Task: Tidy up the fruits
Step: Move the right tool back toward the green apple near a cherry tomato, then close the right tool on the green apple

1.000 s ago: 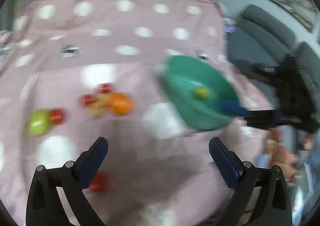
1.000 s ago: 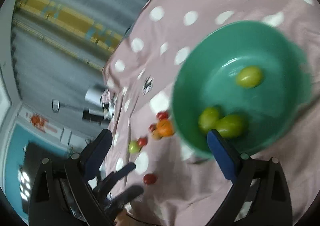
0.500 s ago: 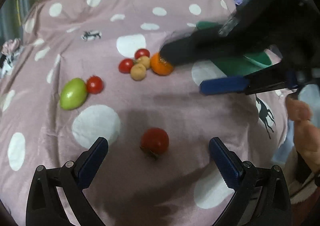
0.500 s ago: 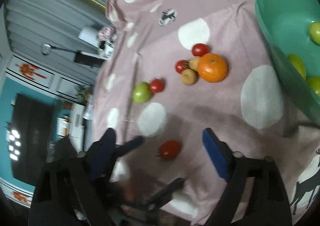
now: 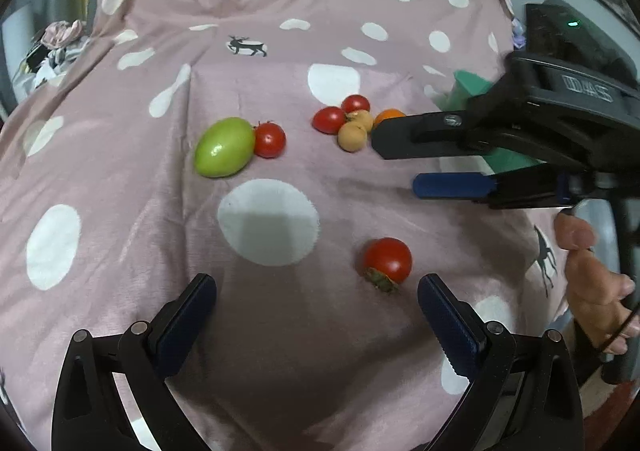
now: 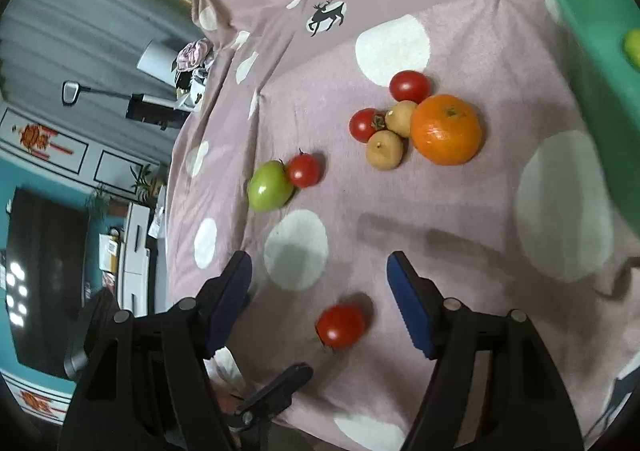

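On the pink dotted cloth lie a lone red tomato (image 5: 387, 260) (image 6: 341, 325), a green fruit (image 5: 224, 147) (image 6: 269, 186) beside a small tomato (image 5: 269, 139), and a cluster of two tomatoes, two tan fruits (image 6: 394, 135) and an orange (image 6: 446, 128). A green bowl (image 6: 600, 63) with green fruit stands at the right. My left gripper (image 5: 316, 315) is open and empty, just short of the lone tomato. My right gripper (image 6: 320, 291) is open and empty above the same tomato; it also shows in the left wrist view (image 5: 404, 161).
The cloth (image 5: 280, 51) covers a raised surface that drops off at the far and left edges. A grey sofa (image 5: 568, 35) is at the right. A TV and cabinet (image 6: 132, 235) stand beyond the left edge.
Both grippers moved away from the green bowl toward the loose fruit. The lone tomato now sits closer to both open grippers. The bowl has slid to the right edge of view.
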### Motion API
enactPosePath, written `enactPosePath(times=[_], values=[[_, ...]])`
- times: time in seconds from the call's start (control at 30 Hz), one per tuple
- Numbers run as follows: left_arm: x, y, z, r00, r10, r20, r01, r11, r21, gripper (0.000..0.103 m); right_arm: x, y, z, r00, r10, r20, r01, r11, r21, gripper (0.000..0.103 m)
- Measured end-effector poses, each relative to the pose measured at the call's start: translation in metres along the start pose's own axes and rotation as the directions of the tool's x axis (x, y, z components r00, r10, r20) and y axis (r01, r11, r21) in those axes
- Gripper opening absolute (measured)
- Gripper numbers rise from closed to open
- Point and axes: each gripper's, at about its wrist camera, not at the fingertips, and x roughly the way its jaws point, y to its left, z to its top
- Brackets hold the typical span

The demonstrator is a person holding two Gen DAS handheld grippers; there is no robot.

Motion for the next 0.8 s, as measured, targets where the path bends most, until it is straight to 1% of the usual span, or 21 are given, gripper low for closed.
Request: enactPosePath(times=[0.1, 0.17, 0.2, 0.27, 0.33, 0.37, 0.43, 0.5, 0.57, 0.63, 0.7, 0.73, 0.8], values=[[-0.005, 0.002, -0.002, 1.000, -0.003, 0.008, 0.003, 1.000, 0.014, 0.100, 0.010, 0.006, 0.007, 0.999, 0.043, -0.017, -0.042, 0.998, 0.036, 0.066], [-0.009, 0.002, -0.006, 0.999, 0.036, 0.023, -0.037, 0.999, 0.029, 0.100, 0.019, 0.011, 0.014, 0.995, 0.095, -0.022, -0.094, 0.993, 0.070, 0.065], [-0.012, 0.004, -0.008, 0.999, 0.026, 0.036, -0.027, 0.999, 0.032, 0.100, 0.026, 0.014, 0.017, 0.993, 0.111, -0.032, -0.108, 0.990, 0.087, 0.065], [-0.017, 0.006, -0.009, 0.999, 0.000, 0.044, -0.001, 1.000, 0.031, 0.100, 0.043, 0.018, 0.024, 0.991, 0.111, -0.072, -0.101, 0.986, 0.134, 0.064], [-0.021, 0.009, -0.010, 0.998, -0.023, 0.052, 0.022, 1.000, 0.021, 0.099, 0.060, 0.021, 0.031, 0.989, 0.107, -0.103, -0.087, 0.979, 0.185, 0.057], [-0.023, 0.011, -0.012, 0.998, -0.025, 0.057, 0.025, 1.000, 0.011, 0.096, 0.066, 0.021, 0.033, 0.987, 0.107, -0.121, -0.081, 0.976, 0.200, 0.055], [-0.026, 0.015, -0.012, 0.997, -0.035, 0.064, 0.035, 0.999, -0.006, 0.093, 0.081, 0.023, 0.038, 0.975, 0.137, -0.174, -0.093, 0.967, 0.237, 0.045], [-0.025, 0.019, -0.008, 0.997, -0.047, 0.064, 0.048, 0.999, -0.011, 0.090, 0.090, 0.025, 0.042, 0.968, 0.141, -0.209, -0.084, 0.961, 0.262, 0.039], [-0.026, 0.019, -0.009, 0.997, -0.053, 0.059, 0.053, 0.999, 0.002, 0.088, 0.091, 0.023, 0.045, 0.968, 0.138, -0.208, -0.074, 0.954, 0.290, 0.039], [-0.027, 0.018, -0.011, 0.997, -0.057, 0.058, 0.056, 0.998, 0.029, 0.088, 0.086, 0.017, 0.048, 0.973, 0.138, -0.185, -0.073, 0.945, 0.317, 0.041], [-0.028, 0.017, -0.013, 0.996, -0.060, 0.059, 0.057, 0.997, 0.047, 0.089, 0.077, 0.011, 0.052, 0.983, 0.096, -0.154, -0.038, 0.939, 0.343, 0.041], [-0.029, 0.016, -0.015, 0.996, -0.063, 0.058, 0.060, 0.997, 0.053, 0.089, 0.074, 0.010, 0.053, 0.988, 0.085, -0.132, -0.033, 0.936, 0.351, 0.042], [-0.029, 0.018, -0.016, 0.996, -0.073, 0.055, 0.070, 0.996, 0.054, 0.089, 0.070, 0.010, 0.056, 0.994, 0.049, -0.102, -0.012, 0.942, 0.336, 0.043]])
